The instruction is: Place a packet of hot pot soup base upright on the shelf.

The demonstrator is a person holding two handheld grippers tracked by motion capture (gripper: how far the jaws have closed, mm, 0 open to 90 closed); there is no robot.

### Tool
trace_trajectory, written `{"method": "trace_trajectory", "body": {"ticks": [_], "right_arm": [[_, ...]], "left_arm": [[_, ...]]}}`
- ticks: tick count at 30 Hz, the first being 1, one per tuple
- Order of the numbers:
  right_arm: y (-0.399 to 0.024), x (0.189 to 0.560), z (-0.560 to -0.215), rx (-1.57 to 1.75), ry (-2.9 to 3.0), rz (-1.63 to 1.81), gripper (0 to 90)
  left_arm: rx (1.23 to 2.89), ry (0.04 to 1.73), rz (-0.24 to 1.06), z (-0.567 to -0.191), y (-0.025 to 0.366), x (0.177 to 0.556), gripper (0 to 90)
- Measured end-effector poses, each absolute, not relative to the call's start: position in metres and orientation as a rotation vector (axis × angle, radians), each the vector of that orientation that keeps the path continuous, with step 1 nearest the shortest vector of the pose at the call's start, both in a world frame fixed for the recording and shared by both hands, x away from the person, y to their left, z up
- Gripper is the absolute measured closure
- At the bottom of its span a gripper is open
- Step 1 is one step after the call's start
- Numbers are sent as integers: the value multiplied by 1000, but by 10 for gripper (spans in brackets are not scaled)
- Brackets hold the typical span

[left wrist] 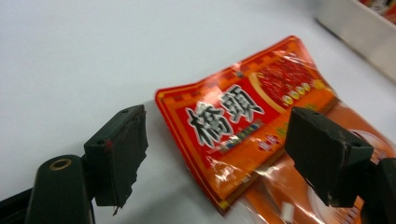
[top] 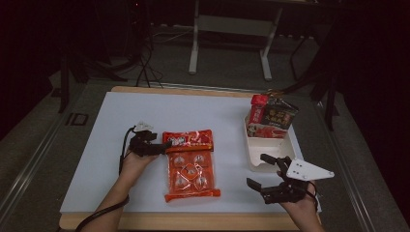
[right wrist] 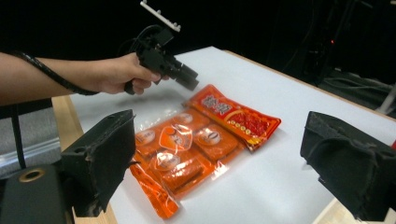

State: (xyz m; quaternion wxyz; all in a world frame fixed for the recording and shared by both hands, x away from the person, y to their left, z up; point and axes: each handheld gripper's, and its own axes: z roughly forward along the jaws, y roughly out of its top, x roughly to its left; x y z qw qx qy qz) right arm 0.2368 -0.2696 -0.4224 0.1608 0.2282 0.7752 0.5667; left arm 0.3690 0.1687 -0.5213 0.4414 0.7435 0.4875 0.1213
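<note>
Both claws gape empty; left claw (left wrist: 215,154) by orange packet (left wrist: 243,121) printed 橋頭.

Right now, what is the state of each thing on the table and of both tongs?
Orange snack bag: lying flat on the white table, sealed, free of both tongs.
White bin: upright at the table's right side, holding boxed packages at its far end.
Left tongs: open, beside the bag's printed end.
Right tongs: open, holding nothing, near the bin.

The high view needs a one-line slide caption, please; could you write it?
Left tongs open at the orange snack bag on the white table; right tongs open beside the tray.
</note>
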Motion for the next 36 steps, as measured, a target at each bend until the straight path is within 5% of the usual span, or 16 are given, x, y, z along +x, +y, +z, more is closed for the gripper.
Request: {"method": "trace_trajectory", "body": {"ticks": [13,25,31,36], "right_arm": [[-269,237,-423,656,2221,1617,104],[-270,237,-423,662,2227,1625,132],[-268,238,-423,660,2234,1625,132],[-267,238,-423,663,2238,1620,134]], "left_arm": [[1872,1301,260,-541,163,390,216],[1904,1241,125,-545,156,395,569],[1932,1256,155,-543,152,395,663],[1976,1276,230,-541,147,394,873]]}}
